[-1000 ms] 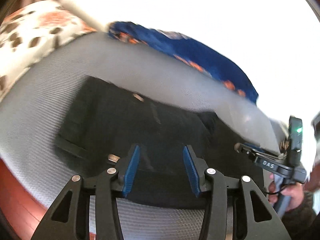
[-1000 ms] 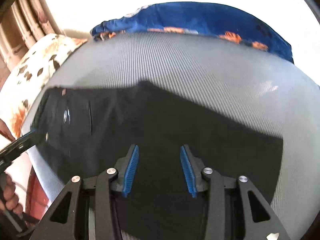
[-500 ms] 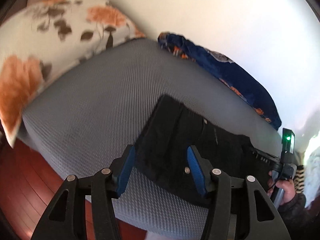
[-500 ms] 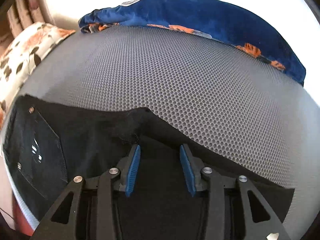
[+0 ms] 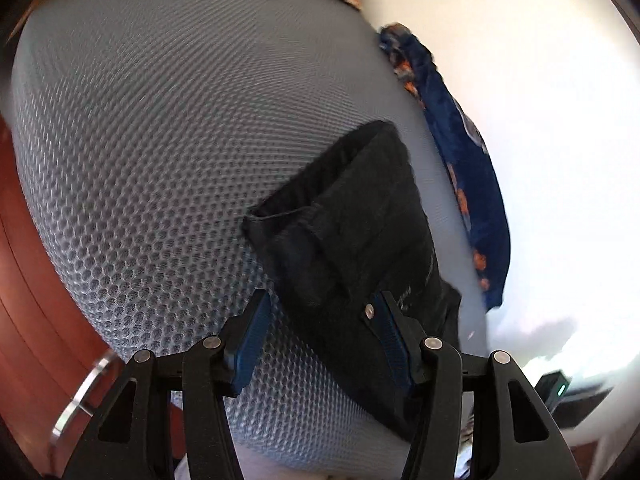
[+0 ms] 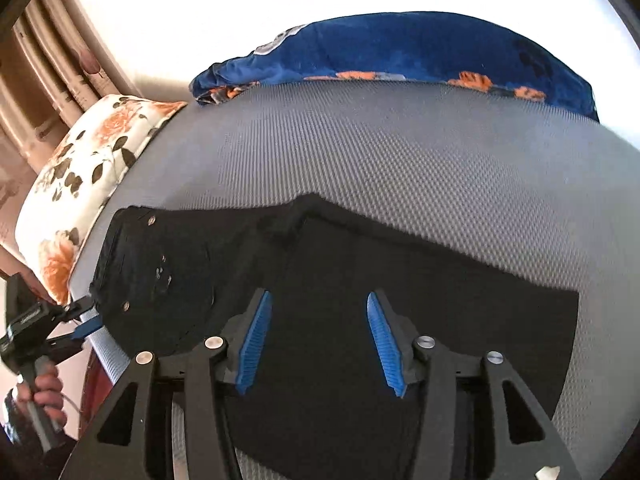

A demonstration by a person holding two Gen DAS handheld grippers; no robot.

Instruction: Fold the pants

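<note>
Pants (image 6: 320, 320), black and heavy like denim, lie spread across the grey honeycomb-mesh cushion (image 6: 400, 152), waistband end with its metal rivets toward the left edge. Left gripper (image 5: 320, 332) sits low at that waistband corner, blue ribbed pads wide apart with the fabric edge between them, nothing pinched. Right gripper (image 6: 316, 340) hovers over the leg section, jaws spread too, empty. Behind the cushion, a crumpled blue blanket (image 6: 400, 52) with orange patches lines the white wall. Floral pillow (image 6: 88, 184), cream with orange blooms, crowds the cushion's left end. Reddish wooden floor (image 5: 24, 280) shows below.
</note>
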